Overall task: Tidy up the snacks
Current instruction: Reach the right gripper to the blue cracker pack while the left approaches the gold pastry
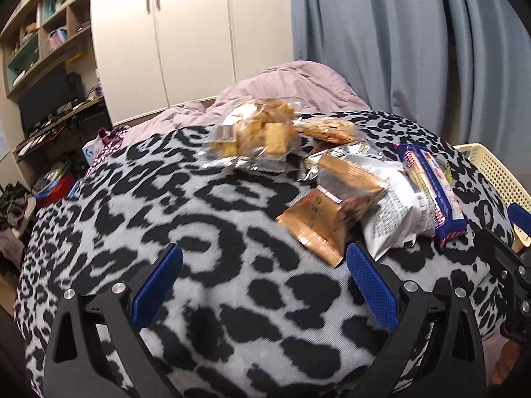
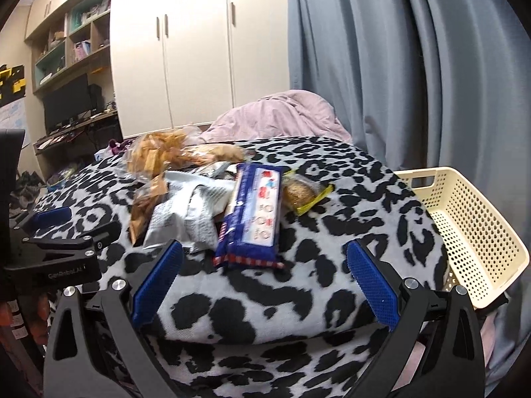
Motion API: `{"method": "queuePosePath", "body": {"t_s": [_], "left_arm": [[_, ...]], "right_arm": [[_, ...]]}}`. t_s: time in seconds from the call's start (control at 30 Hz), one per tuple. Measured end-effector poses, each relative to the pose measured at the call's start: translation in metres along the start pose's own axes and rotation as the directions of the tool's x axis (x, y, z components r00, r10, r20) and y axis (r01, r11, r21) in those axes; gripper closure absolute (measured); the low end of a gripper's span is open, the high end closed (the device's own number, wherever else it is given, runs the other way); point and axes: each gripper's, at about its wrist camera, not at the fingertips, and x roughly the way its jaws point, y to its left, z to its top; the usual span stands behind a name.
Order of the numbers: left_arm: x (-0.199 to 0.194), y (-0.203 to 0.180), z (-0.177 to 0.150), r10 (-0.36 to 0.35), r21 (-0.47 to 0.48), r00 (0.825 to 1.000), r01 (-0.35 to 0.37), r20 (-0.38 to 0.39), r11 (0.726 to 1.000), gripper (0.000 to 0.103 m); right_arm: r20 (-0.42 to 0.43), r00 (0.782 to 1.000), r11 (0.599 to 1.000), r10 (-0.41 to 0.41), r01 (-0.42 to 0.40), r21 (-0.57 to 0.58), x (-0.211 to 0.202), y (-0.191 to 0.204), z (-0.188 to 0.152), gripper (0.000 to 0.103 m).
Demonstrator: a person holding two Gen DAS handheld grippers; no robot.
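A pile of snacks lies on a leopard-print blanket (image 1: 205, 219). It holds a clear bag of crackers (image 1: 255, 129), a gold packet (image 1: 318, 229), a silver bag (image 1: 395, 219) and a blue wafer pack (image 1: 431, 185). My left gripper (image 1: 264, 255) stands open just short of the gold packet, with nothing between its fingers. In the right wrist view the blue wafer pack (image 2: 254, 215) lies straight ahead of my open right gripper (image 2: 264, 255), beside the silver bag (image 2: 186, 212) and a small yellow-edged packet (image 2: 303, 194). The left gripper's body (image 2: 56, 252) shows at the left edge.
A cream perforated basket (image 2: 471, 229) sits tilted at the blanket's right edge, its rim (image 1: 491, 172) also in the left wrist view. A pink duvet (image 2: 275, 119) is heaped behind. White wardrobe, blue curtains, shelves and a cluttered desk stand beyond.
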Motion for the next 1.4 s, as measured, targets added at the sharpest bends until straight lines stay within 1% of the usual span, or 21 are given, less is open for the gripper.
{"method": "queuePosePath", "body": {"t_s": [0.2,0.3,0.43,0.63,0.9,1.17,1.4], "left_arm": [[0.006,-0.016,0.017,-0.023,0.047,1.000,0.023,0.003,0.999,0.005],[0.010,-0.022,0.020,-0.039,0.056,0.999,0.040,-0.009,0.998,0.005],[0.017,-0.031,0.020,-0.044,0.076,0.999,0.045,-0.022,0.996,0.005],[0.019,-0.030,0.023,-0.049,0.066,0.999,0.050,-0.017,0.997,0.005],[0.020,-0.025,0.026,-0.046,0.045,0.999,0.047,-0.013,0.998,0.005],[0.023,-0.021,0.025,-0.042,0.033,0.999,0.042,-0.022,0.999,0.005],[0.024,-0.022,0.025,-0.044,0.037,0.999,0.045,-0.022,0.998,0.005]], "right_arm": [[-0.014,1.000,1.000,-0.023,0.024,0.018,0.005,-0.012,0.007,0.002],[-0.024,0.999,0.999,-0.027,0.028,0.029,0.010,-0.018,0.009,0.002],[-0.052,0.998,0.999,-0.022,0.024,0.028,0.016,-0.020,0.008,0.002],[-0.084,0.996,0.999,0.000,0.003,0.038,0.025,-0.020,0.008,0.002],[-0.078,0.997,1.000,0.011,-0.009,0.028,0.029,-0.015,0.014,0.002],[-0.101,0.995,0.999,0.021,-0.019,0.028,0.038,-0.010,0.014,0.002],[-0.104,0.994,0.999,0.032,-0.029,0.027,0.040,-0.010,0.016,0.002]]}}
